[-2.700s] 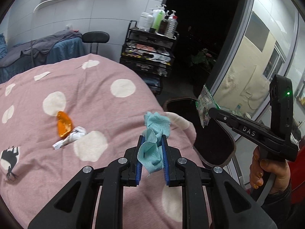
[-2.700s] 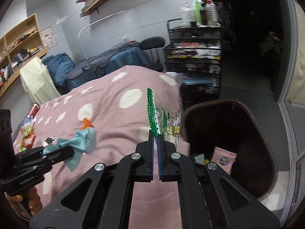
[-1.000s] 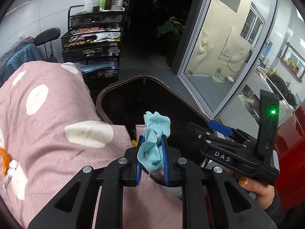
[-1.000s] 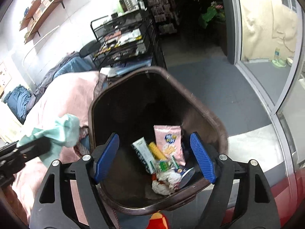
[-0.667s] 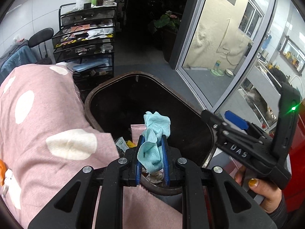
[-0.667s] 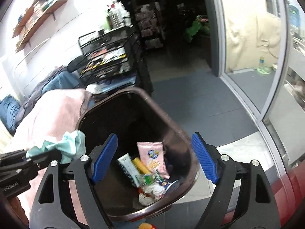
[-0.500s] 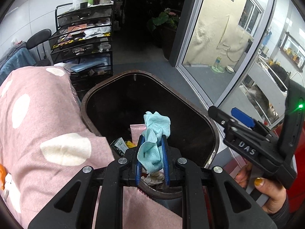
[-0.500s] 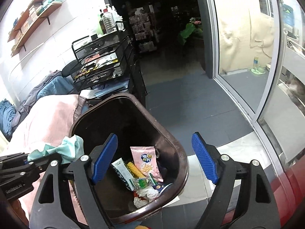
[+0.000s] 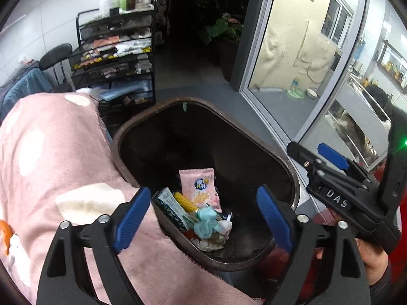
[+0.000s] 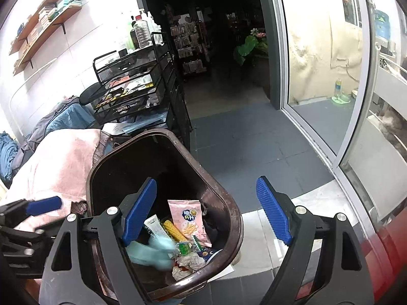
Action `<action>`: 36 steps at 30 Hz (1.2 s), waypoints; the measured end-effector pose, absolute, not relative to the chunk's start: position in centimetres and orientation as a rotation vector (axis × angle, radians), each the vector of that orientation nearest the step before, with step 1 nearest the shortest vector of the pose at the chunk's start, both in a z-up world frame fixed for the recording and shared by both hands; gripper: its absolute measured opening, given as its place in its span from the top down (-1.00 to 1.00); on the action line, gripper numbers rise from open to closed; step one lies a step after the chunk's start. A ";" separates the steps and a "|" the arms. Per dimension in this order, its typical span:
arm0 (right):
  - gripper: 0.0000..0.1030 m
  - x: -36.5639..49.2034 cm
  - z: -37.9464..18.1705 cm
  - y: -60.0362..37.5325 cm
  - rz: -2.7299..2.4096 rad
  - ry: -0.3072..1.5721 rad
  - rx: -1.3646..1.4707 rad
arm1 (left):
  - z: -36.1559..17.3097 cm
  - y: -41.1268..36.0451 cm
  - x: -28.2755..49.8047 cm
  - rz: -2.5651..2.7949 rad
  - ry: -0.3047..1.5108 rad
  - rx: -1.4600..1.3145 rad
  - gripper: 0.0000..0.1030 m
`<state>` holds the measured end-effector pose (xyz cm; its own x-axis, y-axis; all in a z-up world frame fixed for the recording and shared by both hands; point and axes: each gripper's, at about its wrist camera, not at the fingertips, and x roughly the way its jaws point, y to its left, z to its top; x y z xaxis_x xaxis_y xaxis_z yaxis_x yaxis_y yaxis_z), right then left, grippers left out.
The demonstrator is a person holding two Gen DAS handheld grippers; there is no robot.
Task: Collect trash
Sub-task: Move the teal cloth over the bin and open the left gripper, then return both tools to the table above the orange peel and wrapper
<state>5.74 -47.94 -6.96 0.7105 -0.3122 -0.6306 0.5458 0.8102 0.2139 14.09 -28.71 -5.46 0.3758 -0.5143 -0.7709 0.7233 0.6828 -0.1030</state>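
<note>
Lying in bin (image 9: 254, 137), teal cloth (image 9: 207, 222), below left hand-held gripper (image 9: 203, 216)

Black plastic left claw (image 9: 201, 216), ribbed blue pads, silver screws — right claw (image 10: 206, 211) alike, white "DAS" lettering, green light

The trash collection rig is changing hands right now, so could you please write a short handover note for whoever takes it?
Left gripper: jaws have just been opening, nothing between them, over the trash bin.
Right gripper: open, empty, also above the bin.
Teal cloth scrap now lies in the bin on the pile, beside the pink snack packet, a yellow wrapper and crumpled paper.
Done: both held pieces are dropped in.
Left: an orange wrapper at the left edge of the left wrist view, on the pink spotted blanket; anything more there is out of view.
</note>
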 end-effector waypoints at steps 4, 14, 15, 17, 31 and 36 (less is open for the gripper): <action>-0.56 5.8 -6.9 -47.5 -0.459 0.610 0.400 | -4.2 -27.9 13.5 -0.799 0.828 0.260 -0.82; -0.56 6.6 -5.8 -45.1 -0.373 0.603 0.383 | -0.9 -23.9 12.1 -0.795 0.709 0.189 -0.89; -0.56 6.7 -5.5 -44.6 -0.362 0.597 0.374 | -0.6 -23.5 12.0 -0.790 0.697 0.183 -0.89; -0.56 6.8 -5.0 -43.6 -0.340 0.586 0.357 | 0.2 -22.3 11.7 -0.768 0.667 0.172 -0.89; -0.57 9.9 -2.5 -36.0 -0.111 0.609 0.309 | 2.3 -11.8 11.2 -0.581 0.573 0.118 -0.89; -0.57 10.9 -1.9 -32.3 -0.016 0.605 0.271 | 1.7 -7.5 11.4 -0.484 0.595 0.118 -0.89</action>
<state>10.91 -32.27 -1.89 0.8237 0.0647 -0.5634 0.0935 0.9644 0.2474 11.42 -7.48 1.72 0.7202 -0.4035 -0.5643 0.4702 0.8821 -0.0307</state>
